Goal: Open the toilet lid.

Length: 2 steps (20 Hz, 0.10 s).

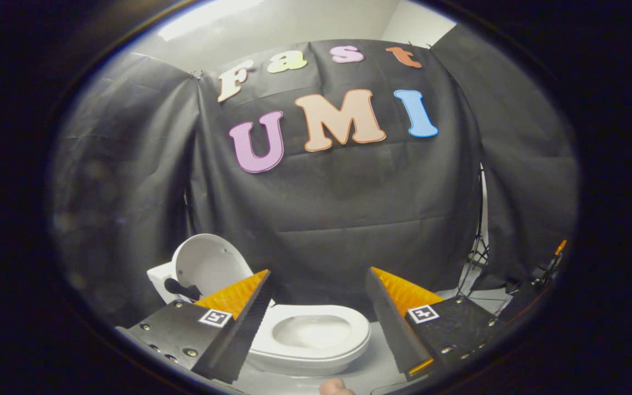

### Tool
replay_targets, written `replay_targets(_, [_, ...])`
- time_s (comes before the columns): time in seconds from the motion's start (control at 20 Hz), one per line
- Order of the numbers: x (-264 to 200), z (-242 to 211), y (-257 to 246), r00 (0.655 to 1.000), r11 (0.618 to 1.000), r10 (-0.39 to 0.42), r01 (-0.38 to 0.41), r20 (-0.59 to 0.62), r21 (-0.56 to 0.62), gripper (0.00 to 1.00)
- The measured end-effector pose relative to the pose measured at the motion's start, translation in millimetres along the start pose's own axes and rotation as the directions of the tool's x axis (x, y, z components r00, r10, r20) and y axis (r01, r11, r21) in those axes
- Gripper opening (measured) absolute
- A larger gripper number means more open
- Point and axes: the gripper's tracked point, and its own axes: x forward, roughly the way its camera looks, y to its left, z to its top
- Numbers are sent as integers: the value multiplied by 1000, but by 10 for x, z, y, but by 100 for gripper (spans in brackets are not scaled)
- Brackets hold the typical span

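Note:
A small white toilet (310,337) stands on the pale floor just beyond and between my fingers. Its lid (209,263) is raised, tilted back to the left against the tank, and the oval seat and bowl lie uncovered. My gripper (319,285) is open, with a wide gap and nothing between the fingers. The left finger (236,312) overlaps the toilet's left side, near the hinge, without touching anything I can see. The right finger (398,307) stands apart to the right of the bowl.
Black cloth walls close the booth behind and on both sides of the toilet. A thin tripod stand (478,247) and some gear (546,274) sit at the right, by the cloth's edge. A fingertip (335,387) shows below the toilet, near the fingers' base.

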Motion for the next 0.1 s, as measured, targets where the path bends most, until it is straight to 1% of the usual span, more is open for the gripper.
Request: replay_targets(0.1, [-6,-8,17,1000,1000,5,-5,-1,-1,100])
